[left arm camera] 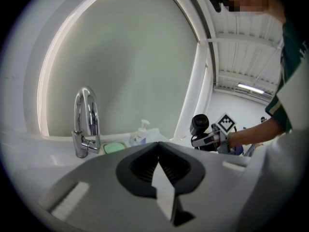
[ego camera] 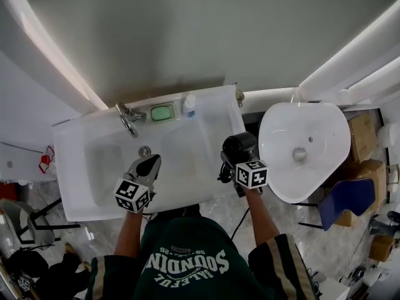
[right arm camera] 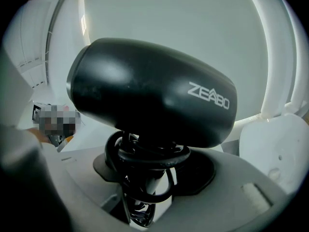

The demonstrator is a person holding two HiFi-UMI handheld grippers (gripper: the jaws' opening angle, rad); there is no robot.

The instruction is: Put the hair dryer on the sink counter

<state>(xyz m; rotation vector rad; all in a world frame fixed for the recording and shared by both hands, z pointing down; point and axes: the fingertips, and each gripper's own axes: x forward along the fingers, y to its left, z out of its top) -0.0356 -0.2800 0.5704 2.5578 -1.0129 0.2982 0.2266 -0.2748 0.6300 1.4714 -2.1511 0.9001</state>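
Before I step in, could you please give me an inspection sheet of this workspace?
Surface: white counter.
Job's things: dryer held at the counter's right end.
Clutter: faucet, soap dish and bottle along the back.
Grippers: left tongs shut, empty; right tongs shut on the dryer's handle.
Cables: cord coiled round the handle.
Surroundings: round basin and boxes to the right.

soft, even light from a glowing strip (ego camera: 56, 56) at 10 o'clock, dull sheen on the hair dryer (right arm camera: 149, 91), fisheye corners black, foreground blurred.
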